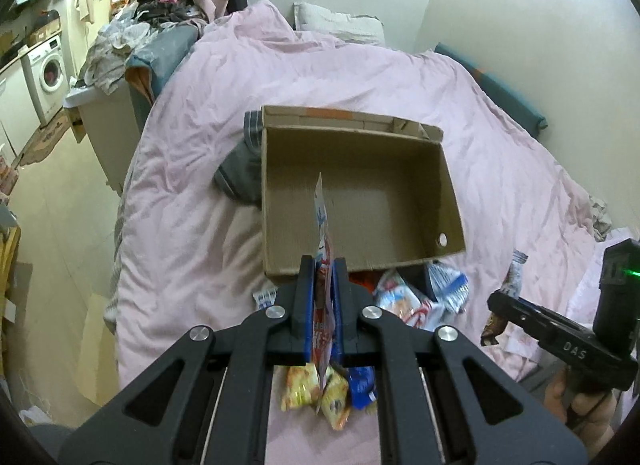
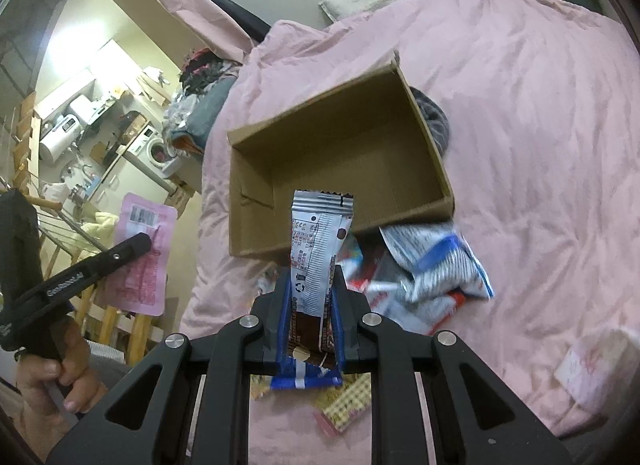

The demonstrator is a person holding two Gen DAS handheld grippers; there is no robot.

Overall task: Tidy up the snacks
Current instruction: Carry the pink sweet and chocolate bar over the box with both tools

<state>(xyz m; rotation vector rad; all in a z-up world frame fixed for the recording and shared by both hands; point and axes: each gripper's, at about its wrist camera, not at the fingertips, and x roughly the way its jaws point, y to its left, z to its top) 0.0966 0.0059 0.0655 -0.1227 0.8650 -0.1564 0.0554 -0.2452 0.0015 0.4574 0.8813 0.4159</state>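
1. Black linkage arms fill the bottom of each wrist view. The left gripper [image 1: 323,265] has its blue-lined jaws closed on a flat pink snack pouch with red and white print [image 1: 323,225], seen edge-on here and sticking up beyond the fingertips.
2. From the right wrist view that same pouch [image 2: 140,253] shows its broad pink back with a barcode, held out over the floor beside the bed by the left gripper [image 2: 146,242].
3. The right gripper [image 2: 311,277] clamps a silver and brown chocolate bar wrapper [image 2: 316,249], whose serrated top end rises upright past the jaws. In the left wrist view the right gripper [image 1: 498,303] appears from the side, with the wrapper only partly visible.
4. An open brown cardboard box [image 1: 448,193] rests on a rumpled pink duvet [image 1: 240,85] covering a bed. Both held snacks hang in the air short of the box's near wall [image 2: 256,233].
5. A loose heap of snack packets [image 2: 436,269], blue, white and red, lies on the duvet touching the box's near side, and yellow packets [image 1: 312,389] show beneath the left gripper.
6. Beyond the bed sit a white washing machine [image 1: 50,73], a pile of clothes [image 1: 160,13] and a pale pillow [image 1: 340,21].
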